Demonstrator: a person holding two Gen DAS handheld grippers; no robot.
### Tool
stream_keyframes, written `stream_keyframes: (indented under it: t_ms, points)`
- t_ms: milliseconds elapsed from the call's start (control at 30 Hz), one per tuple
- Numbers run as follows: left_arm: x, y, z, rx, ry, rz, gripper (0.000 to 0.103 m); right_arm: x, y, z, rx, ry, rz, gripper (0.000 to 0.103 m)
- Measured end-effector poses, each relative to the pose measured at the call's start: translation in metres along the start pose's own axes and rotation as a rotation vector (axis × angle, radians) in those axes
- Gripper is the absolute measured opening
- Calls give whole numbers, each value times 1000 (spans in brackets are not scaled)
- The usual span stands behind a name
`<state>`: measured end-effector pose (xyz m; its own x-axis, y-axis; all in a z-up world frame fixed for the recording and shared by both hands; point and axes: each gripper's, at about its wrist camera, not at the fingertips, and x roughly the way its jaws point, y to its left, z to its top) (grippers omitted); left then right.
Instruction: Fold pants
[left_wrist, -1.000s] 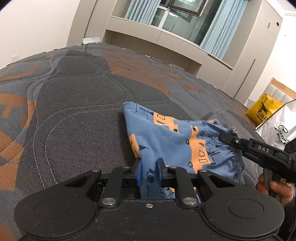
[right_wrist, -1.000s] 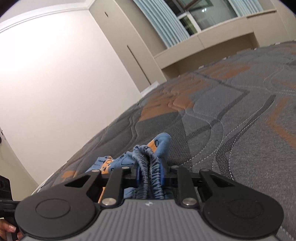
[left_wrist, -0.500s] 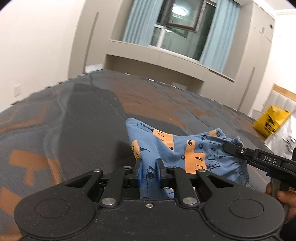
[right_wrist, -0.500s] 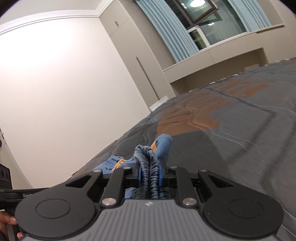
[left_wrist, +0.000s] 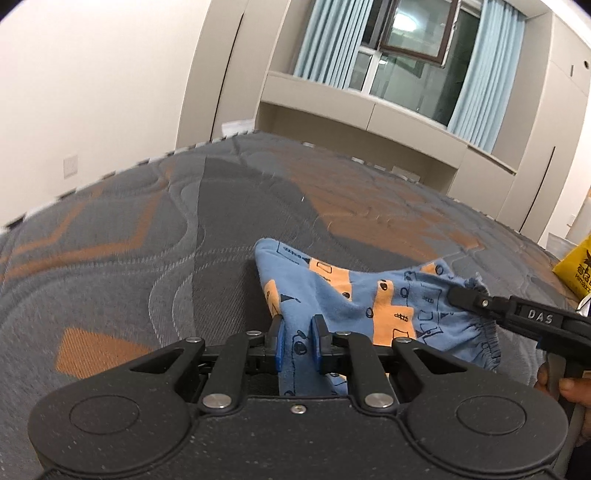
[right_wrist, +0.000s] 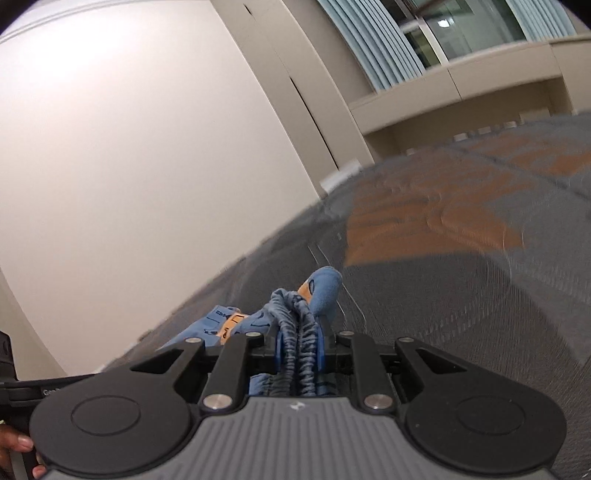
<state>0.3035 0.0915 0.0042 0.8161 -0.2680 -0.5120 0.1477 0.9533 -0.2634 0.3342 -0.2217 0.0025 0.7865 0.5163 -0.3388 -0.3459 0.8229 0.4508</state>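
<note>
The blue pants with orange patches (left_wrist: 354, 295) hang stretched between both grippers above the grey and orange mattress (left_wrist: 147, 240). My left gripper (left_wrist: 297, 341) is shut on one edge of the cloth. My right gripper (right_wrist: 299, 345) is shut on the gathered elastic waistband (right_wrist: 295, 332); it also shows at the right of the left wrist view (left_wrist: 469, 297), pinching the waistband end. The far fold of the pants (left_wrist: 269, 249) touches or hangs just over the mattress.
A yellow bag (left_wrist: 576, 269) stands past the mattress's right edge. A window with blue curtains (left_wrist: 406, 55) and a beige ledge are behind. A white wall (right_wrist: 129, 166) runs along the left. The mattress stretches wide on all sides.
Both grippers have lifted and tilted up with the pants still held; the cloth is stretched more between them and more of the room shows.
</note>
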Motion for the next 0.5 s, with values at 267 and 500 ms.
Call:
stream_keyframes:
  t_ms: [267, 500]
  points:
    - [4, 11, -11, -30, 6, -12, 17, 6, -16, -11, 49, 35, -27, 22]
    - [5, 9, -11, -32, 22, -4, 20, 11, -19, -11, 62, 45, -46, 31]
